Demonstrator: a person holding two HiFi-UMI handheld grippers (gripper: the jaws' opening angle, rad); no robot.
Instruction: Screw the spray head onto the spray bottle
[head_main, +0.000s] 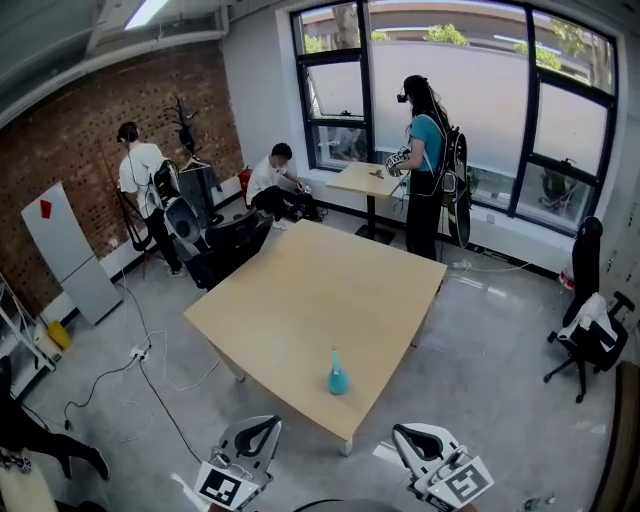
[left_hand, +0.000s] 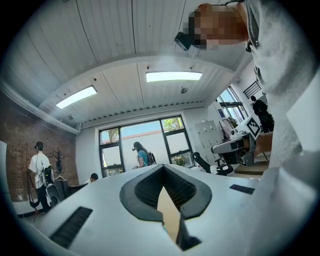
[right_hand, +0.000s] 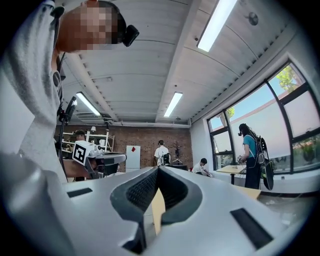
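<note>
Hanging closed and empty short of the counter (head_main: 300, 300), the left hand-held gripper (head_main: 262, 428) and right hand-held gripper (head_main: 408, 432) seem at the approach step, with the teal spray bottle (head_main: 338, 375) upright near its front edge; next, open and reach.

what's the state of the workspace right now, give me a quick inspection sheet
surface: light wood table, bare except for one bottle
job's things: teal spray bottle upright near the table's near edge; too small to tell whether its head is on
clutter: nothing seen
grippers: left gripper and right gripper both shut, empty, short of the table
cables: power strip with cables on the floor left of the table
surroundings: standing person at a small table by the windows; office chair at right
</note>
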